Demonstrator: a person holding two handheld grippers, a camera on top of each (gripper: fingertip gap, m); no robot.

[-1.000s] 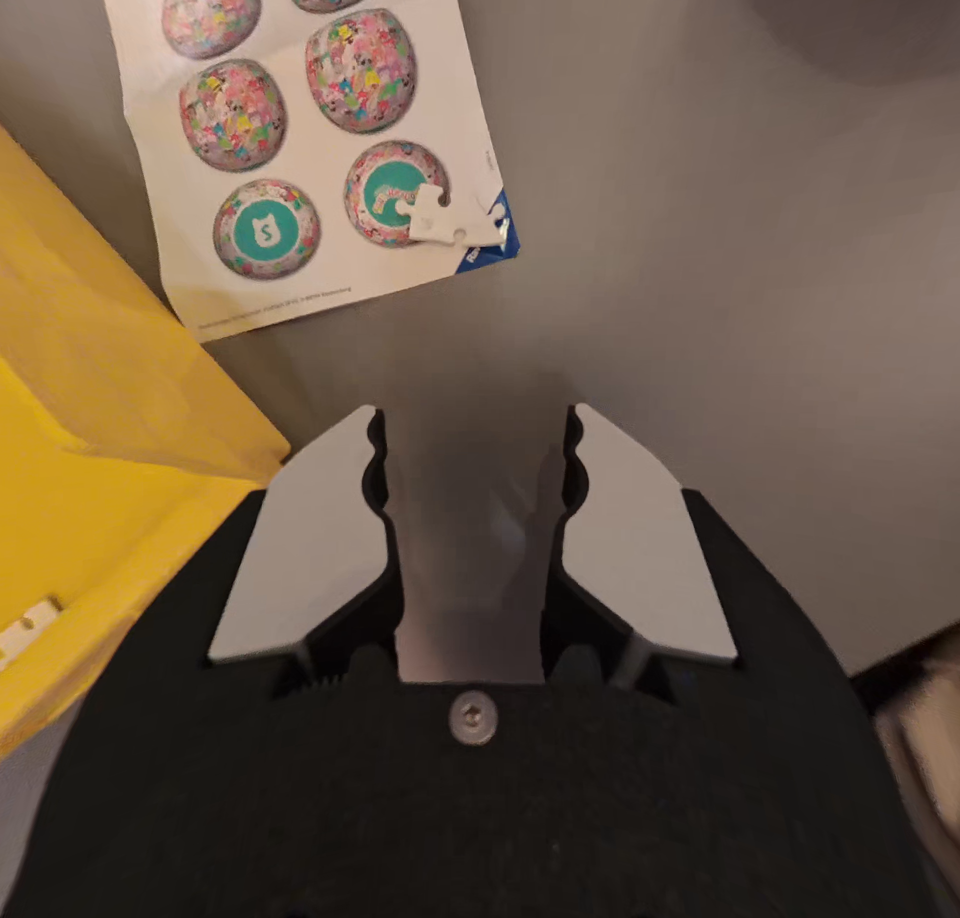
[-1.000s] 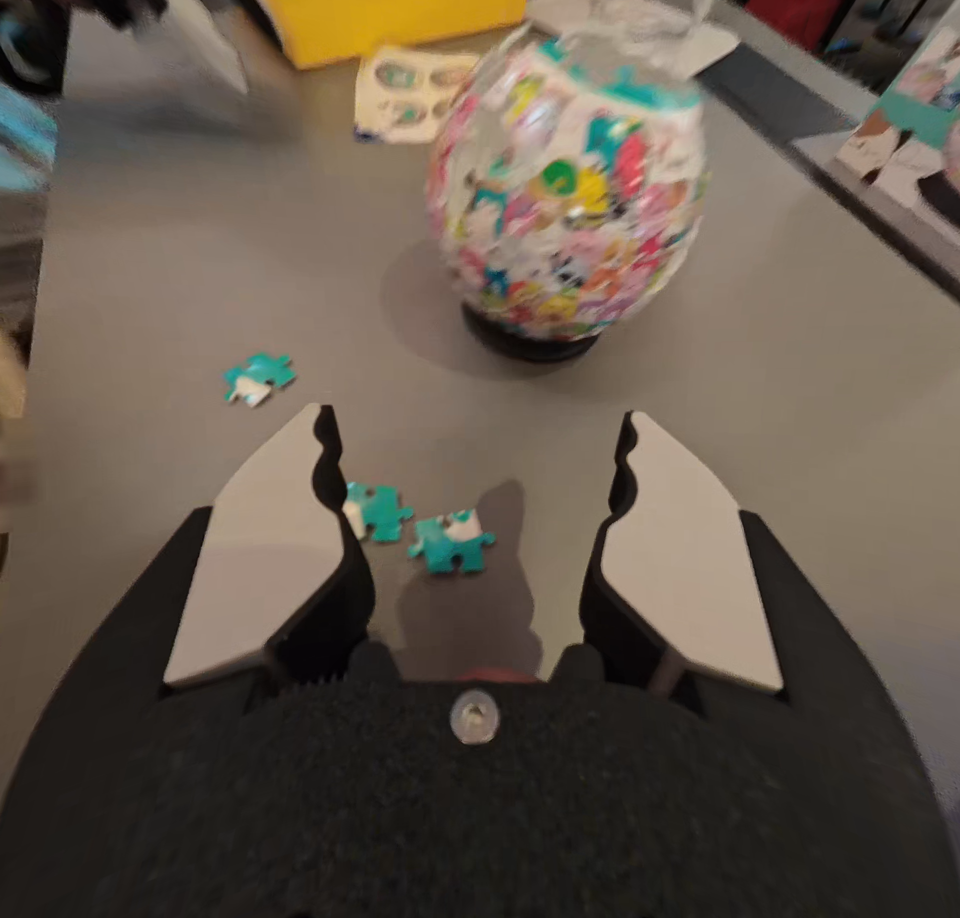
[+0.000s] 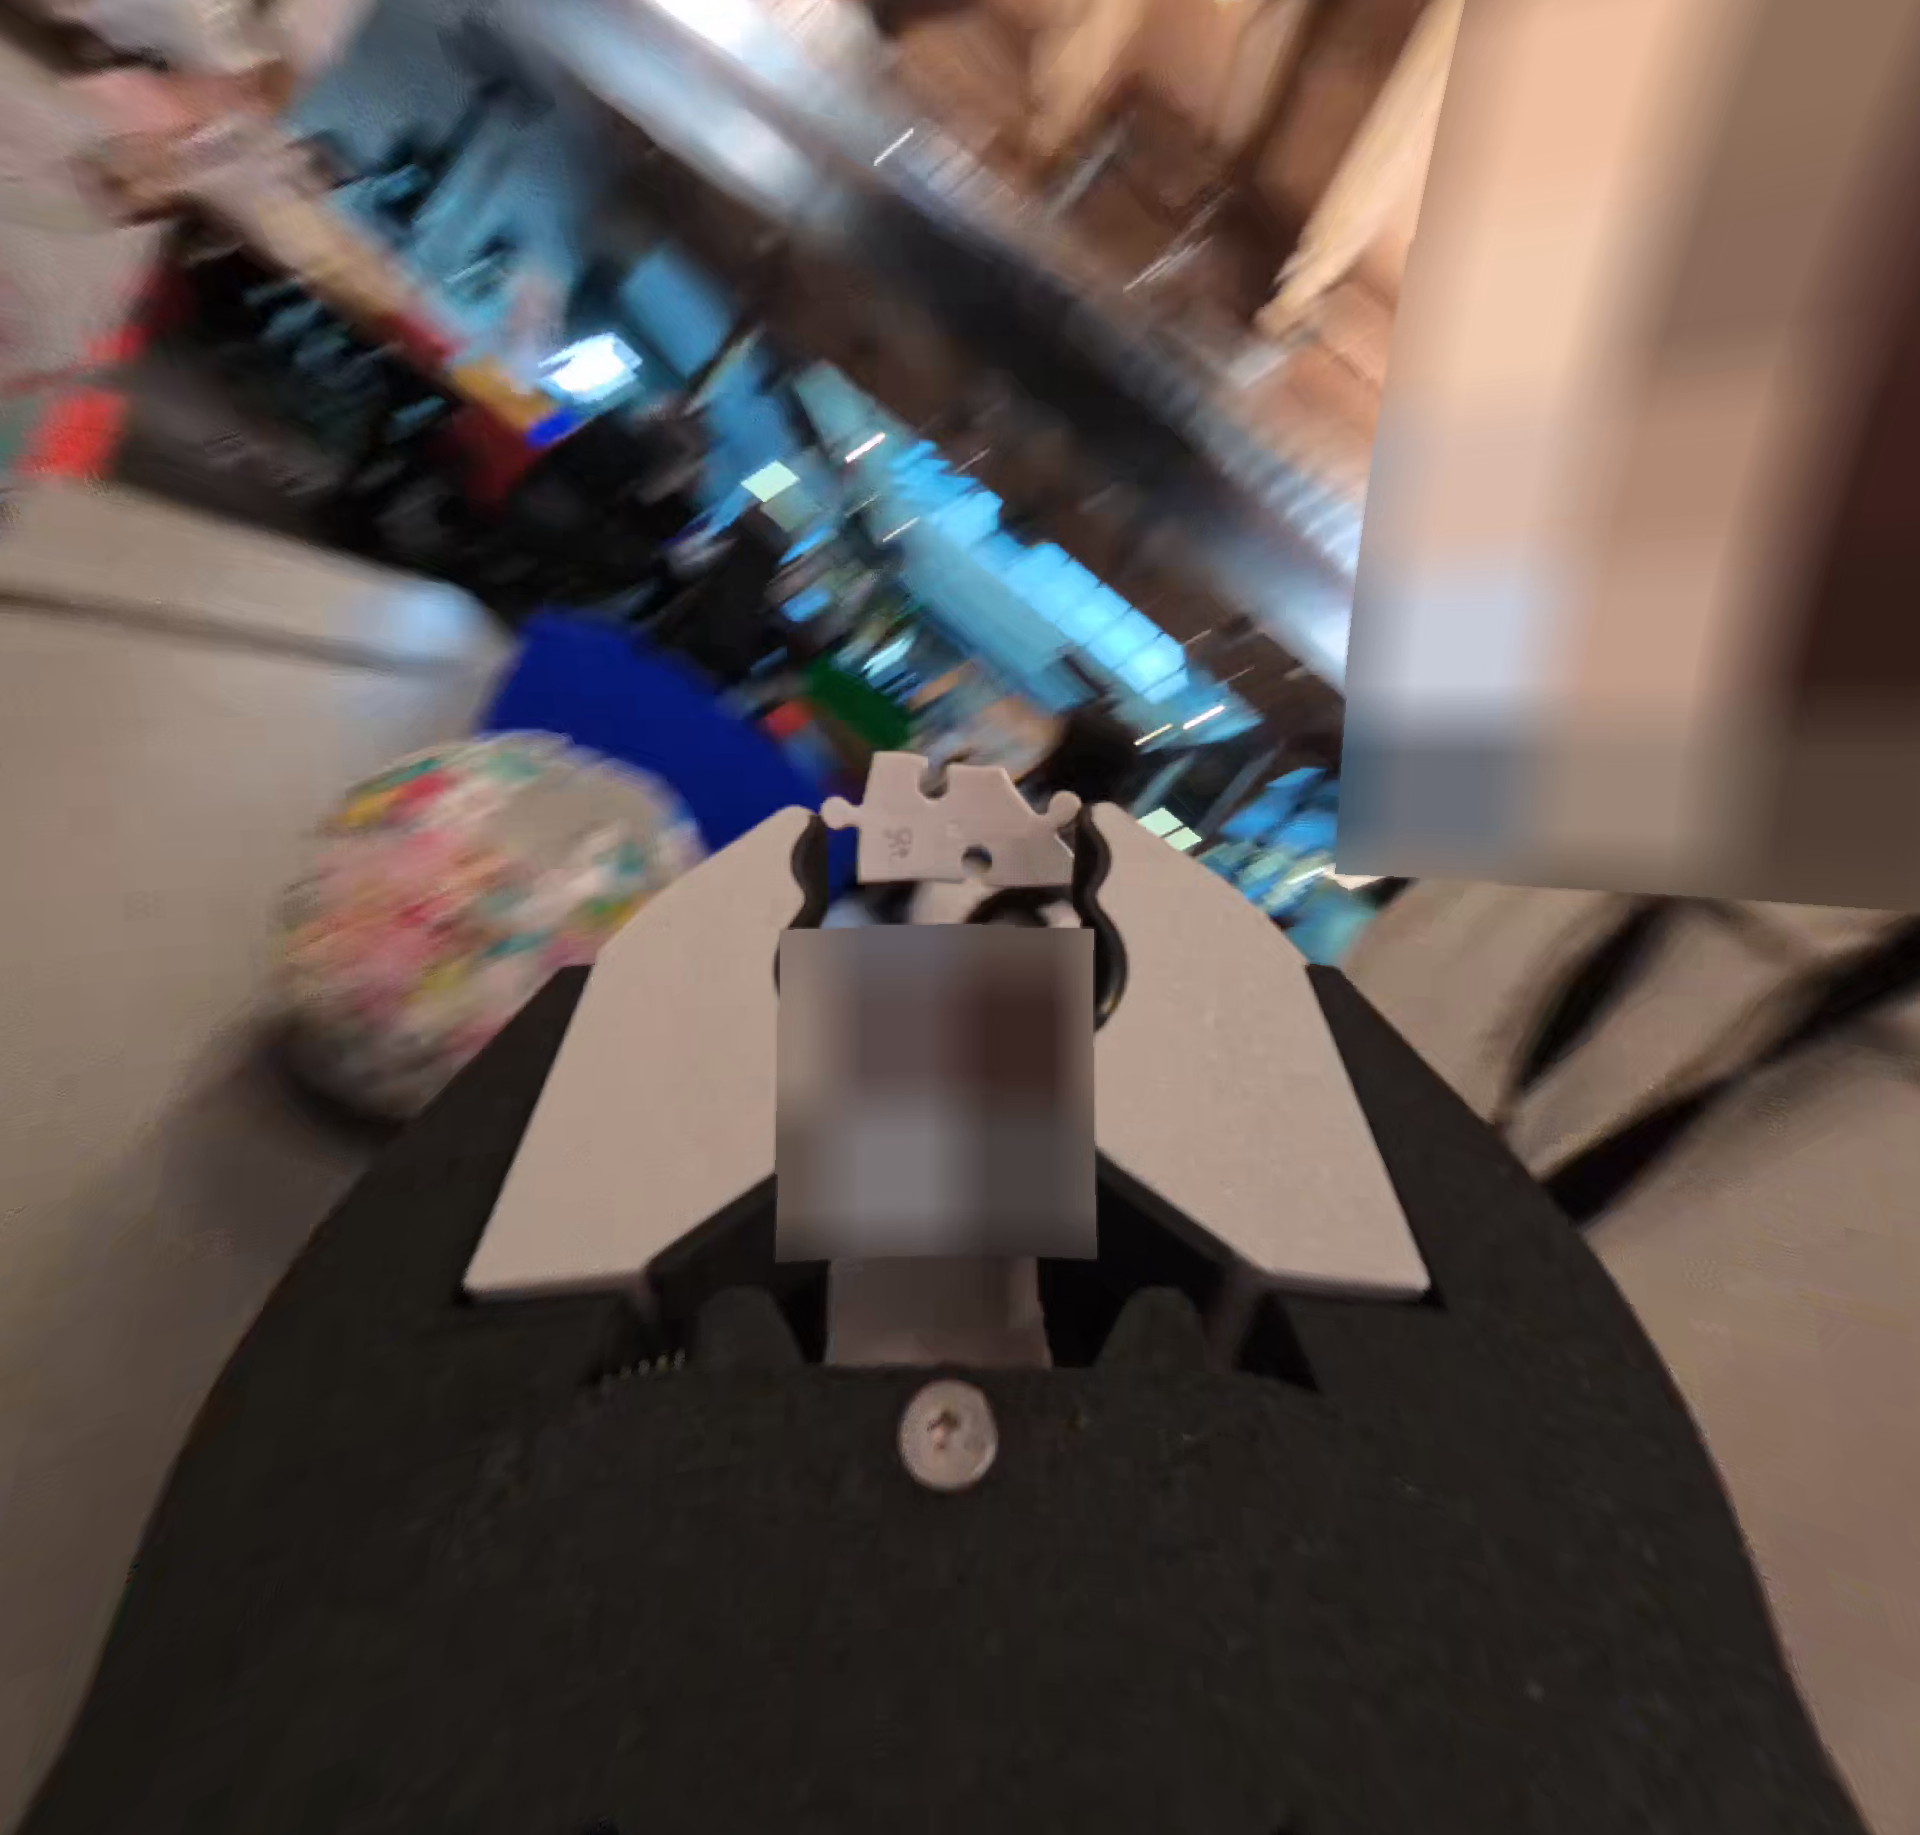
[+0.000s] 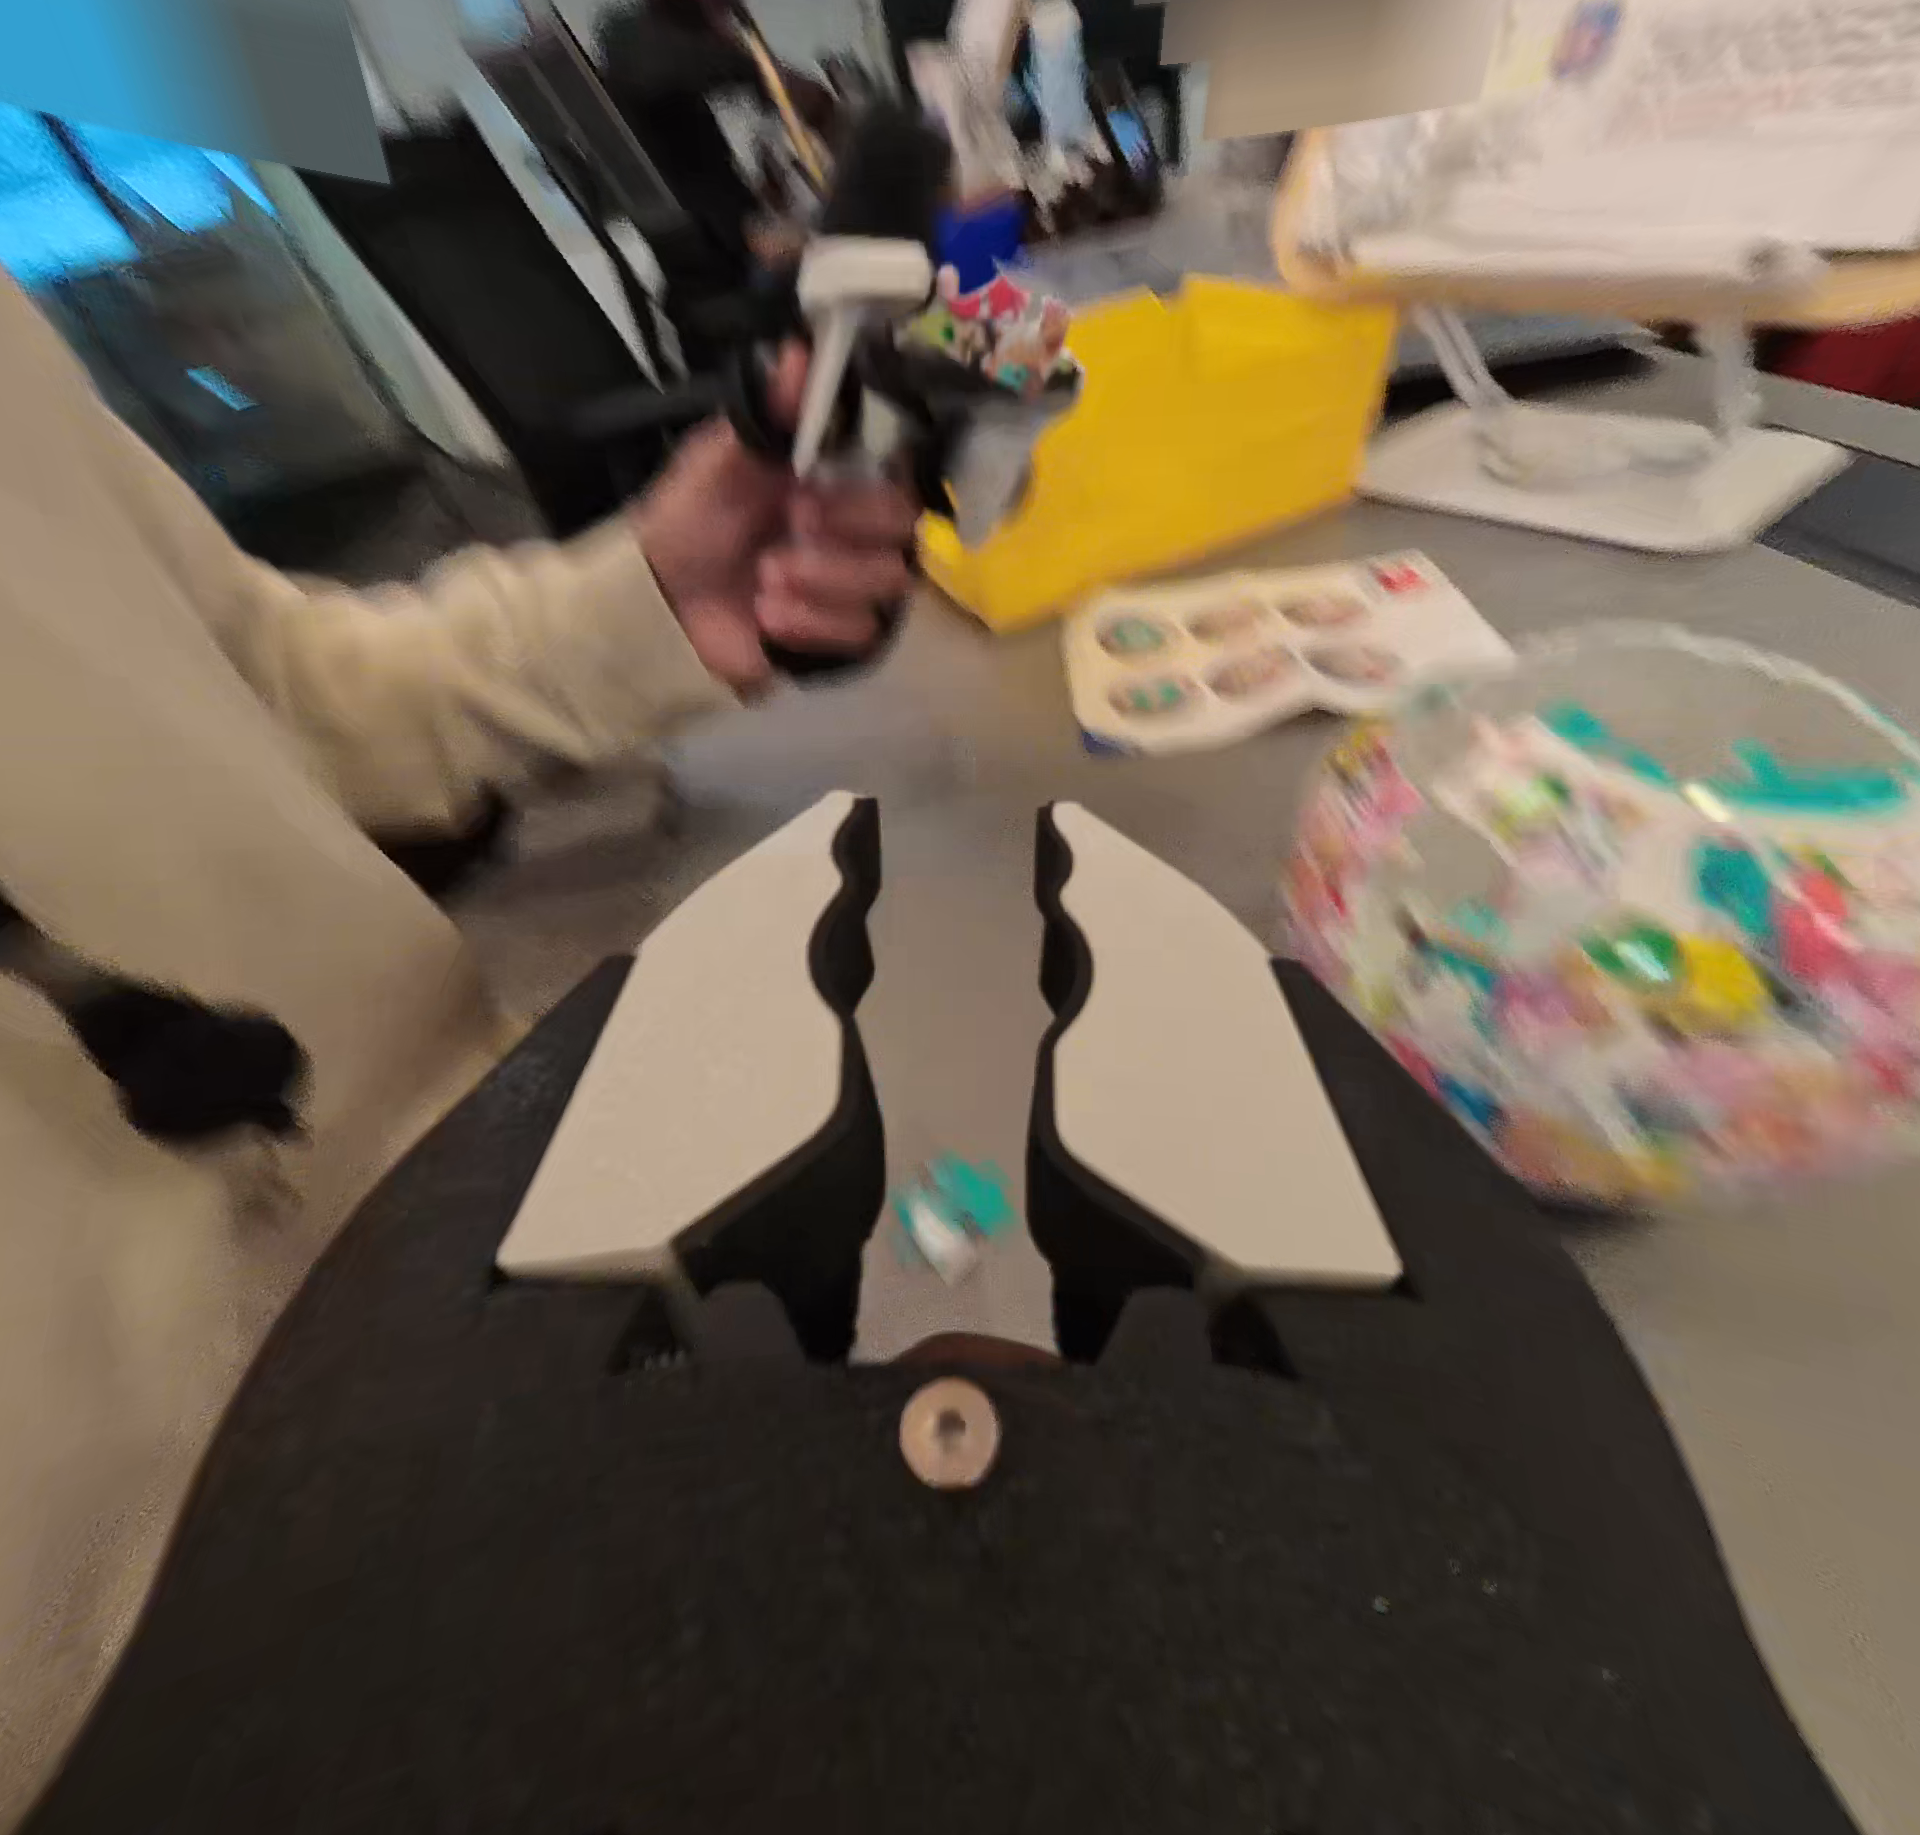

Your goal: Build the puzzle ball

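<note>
My left gripper is shut on a puzzle piece made of two joined parts, its grey back towards the camera, held up in the air. The part-built colourful puzzle ball is blurred, below and to the left of it. In the right wrist view the ball stands on the grey table at the right. My right gripper is open and empty above the table. A teal piece lies on the table below its fingers. The left gripper shows far off, raised in a hand, with the piece's colourful face visible.
A yellow bin stands at the back of the table, with the picture sheet lying in front of it. A white stand is at the back right. A person's beige sleeve fills the left side.
My left gripper was open above the sheet's white piece; now it is shut on that piece, lifted and turned towards the ball. My right gripper has narrowed and swung left.
</note>
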